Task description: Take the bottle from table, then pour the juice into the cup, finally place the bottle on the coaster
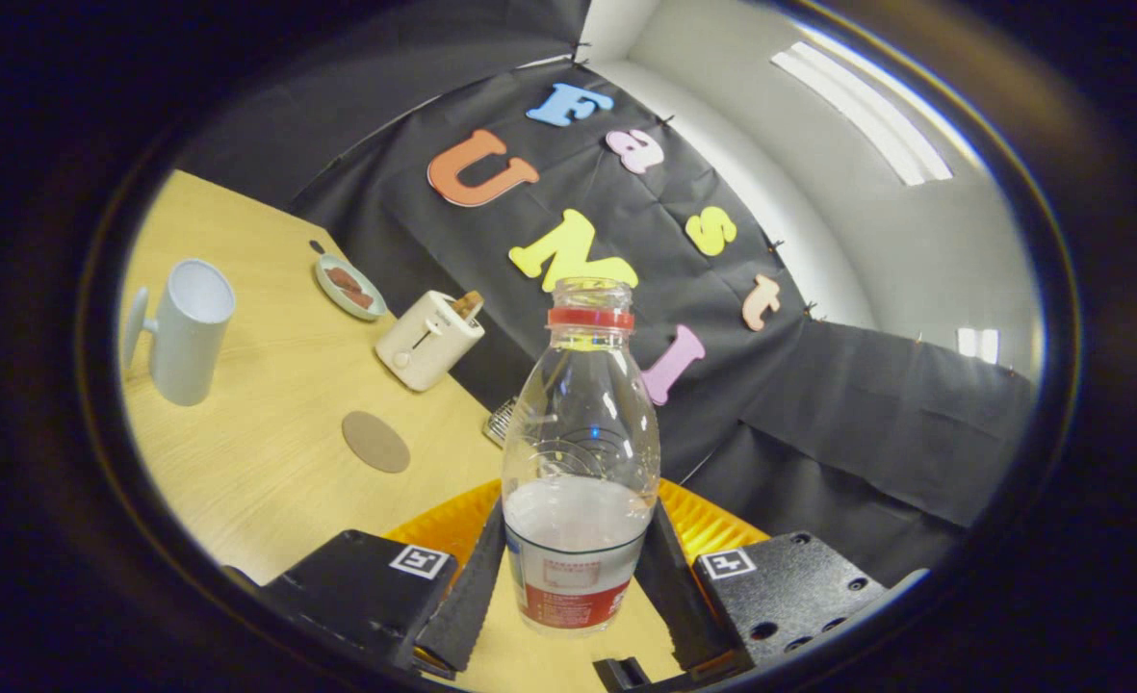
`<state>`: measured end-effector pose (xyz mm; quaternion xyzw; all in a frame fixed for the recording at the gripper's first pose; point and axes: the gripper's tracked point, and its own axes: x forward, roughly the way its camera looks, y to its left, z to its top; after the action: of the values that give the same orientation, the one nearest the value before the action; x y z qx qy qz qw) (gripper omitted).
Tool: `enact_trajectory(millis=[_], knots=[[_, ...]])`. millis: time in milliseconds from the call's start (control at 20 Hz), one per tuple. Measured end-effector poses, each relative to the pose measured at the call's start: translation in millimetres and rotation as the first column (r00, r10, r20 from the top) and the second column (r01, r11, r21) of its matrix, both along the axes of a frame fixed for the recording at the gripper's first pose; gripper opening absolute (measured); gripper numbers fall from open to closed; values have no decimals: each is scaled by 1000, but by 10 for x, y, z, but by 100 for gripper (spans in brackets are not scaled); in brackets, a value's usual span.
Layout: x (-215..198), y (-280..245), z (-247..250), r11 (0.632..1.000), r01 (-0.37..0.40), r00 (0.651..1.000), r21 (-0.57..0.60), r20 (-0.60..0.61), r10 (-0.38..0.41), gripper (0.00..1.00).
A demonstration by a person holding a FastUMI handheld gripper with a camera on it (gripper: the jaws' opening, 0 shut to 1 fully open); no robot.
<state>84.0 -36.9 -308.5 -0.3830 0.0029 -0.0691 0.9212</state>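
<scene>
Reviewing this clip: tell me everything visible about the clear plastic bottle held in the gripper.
The clear plastic bottle has a ribbed, rounded shoulder, a red neck ring and an open mouth with no cap. A red-and-white label wraps its base. Pale, cloudy liquid fills roughly the lower third. It stands upright relative to the gripper, whose two black fingers press on its lower sides. Behind its base lies something ridged and orange.
</scene>
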Motion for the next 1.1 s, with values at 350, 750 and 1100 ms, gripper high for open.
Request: enact_trajectory(millis=[350,750,1100], knots=[[197,456,35,978,-30,999,-207,-40,22,80],[246,837,-109,887,-73,997,-456,-58,52,80],[231,1092,-203,762,-97,995,-641,-75,64,80]])
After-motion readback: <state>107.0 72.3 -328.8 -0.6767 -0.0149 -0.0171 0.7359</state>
